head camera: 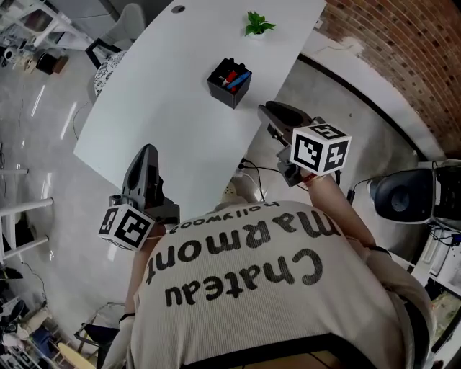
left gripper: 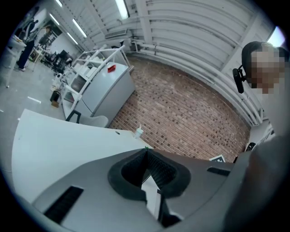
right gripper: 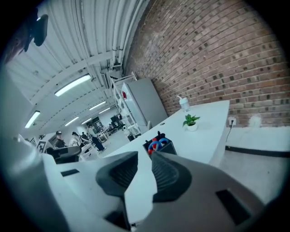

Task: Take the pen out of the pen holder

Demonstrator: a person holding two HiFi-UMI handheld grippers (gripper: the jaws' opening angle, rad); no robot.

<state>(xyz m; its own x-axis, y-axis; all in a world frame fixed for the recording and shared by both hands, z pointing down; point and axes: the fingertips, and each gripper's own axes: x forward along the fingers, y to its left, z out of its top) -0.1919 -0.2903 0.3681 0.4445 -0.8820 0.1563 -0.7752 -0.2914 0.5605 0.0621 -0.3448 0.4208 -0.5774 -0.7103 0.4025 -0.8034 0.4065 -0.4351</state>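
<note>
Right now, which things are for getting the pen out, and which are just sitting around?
For the job: pen holder; the red and blue things standing in it; the open right gripper.
Just sitting around: potted plant; bottle; chair.

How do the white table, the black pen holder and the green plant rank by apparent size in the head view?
1. white table
2. black pen holder
3. green plant, which looks smallest; it stands farther from the camera, so its true size against the holder is unsure.
</note>
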